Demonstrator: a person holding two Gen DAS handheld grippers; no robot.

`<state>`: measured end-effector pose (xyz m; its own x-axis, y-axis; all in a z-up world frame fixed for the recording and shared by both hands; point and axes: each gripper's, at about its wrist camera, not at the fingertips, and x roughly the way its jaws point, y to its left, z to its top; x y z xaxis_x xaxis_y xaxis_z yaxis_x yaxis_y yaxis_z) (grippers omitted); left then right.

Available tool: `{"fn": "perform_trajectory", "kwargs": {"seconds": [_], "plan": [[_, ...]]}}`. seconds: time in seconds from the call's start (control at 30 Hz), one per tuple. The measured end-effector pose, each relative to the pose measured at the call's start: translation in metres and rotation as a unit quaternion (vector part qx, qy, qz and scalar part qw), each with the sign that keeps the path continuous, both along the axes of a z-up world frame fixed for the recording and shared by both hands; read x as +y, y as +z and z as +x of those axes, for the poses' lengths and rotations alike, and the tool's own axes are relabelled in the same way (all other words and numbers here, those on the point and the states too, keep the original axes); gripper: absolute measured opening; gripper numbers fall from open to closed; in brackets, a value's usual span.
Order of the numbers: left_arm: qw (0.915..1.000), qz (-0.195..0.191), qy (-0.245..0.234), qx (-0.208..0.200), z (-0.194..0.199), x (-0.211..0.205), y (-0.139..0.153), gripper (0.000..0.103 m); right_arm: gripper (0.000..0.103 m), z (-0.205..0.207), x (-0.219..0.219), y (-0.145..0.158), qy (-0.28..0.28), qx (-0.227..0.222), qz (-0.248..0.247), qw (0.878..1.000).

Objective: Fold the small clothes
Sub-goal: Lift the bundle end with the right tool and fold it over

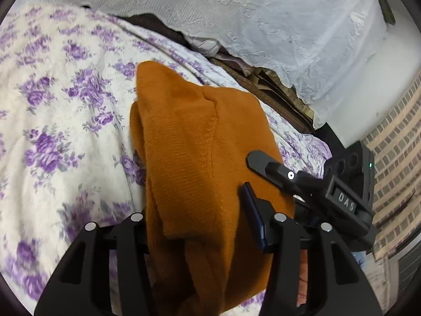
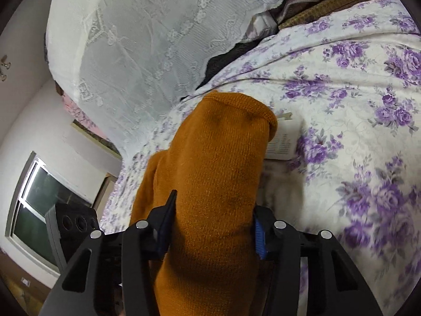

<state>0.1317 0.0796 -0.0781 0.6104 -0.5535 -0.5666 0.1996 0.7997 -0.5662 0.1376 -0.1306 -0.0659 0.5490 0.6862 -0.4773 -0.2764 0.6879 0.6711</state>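
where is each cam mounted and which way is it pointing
Left wrist: on the left tool, facing forward and down along its fingers over the orange garment on the floral bedspread; the right tool shows beside it.
Right wrist: on the right tool, facing forward and down over the same garment, a paper tag beside it; only its own fingers show.
Shared: garment, bedspread, white lace cloth.
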Motion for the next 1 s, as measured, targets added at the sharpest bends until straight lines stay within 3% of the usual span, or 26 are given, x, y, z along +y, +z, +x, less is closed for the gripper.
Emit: {"fn": "perform_trajectory", "kwargs": {"seconds": [0.23, 0.5, 1.0], "plan": [[0.9996, -0.014, 0.02, -0.011, -0.041, 0.015, 0.015, 0.05, 0.05, -0.029, 0.013, 0.013, 0.032, 0.004, 0.009, 0.999], [0.9983, 0.005, 0.053, -0.022, -0.107, 0.042, 0.036, 0.05, 0.05, -0.076, 0.044, 0.028, 0.076, 0.006, 0.019, 0.997], [0.9864, 0.059, 0.144, -0.053, -0.208, 0.129, 0.109, 0.05, 0.051, -0.136, 0.166, 0.088, 0.186, -0.003, 0.045, 0.981]]}}
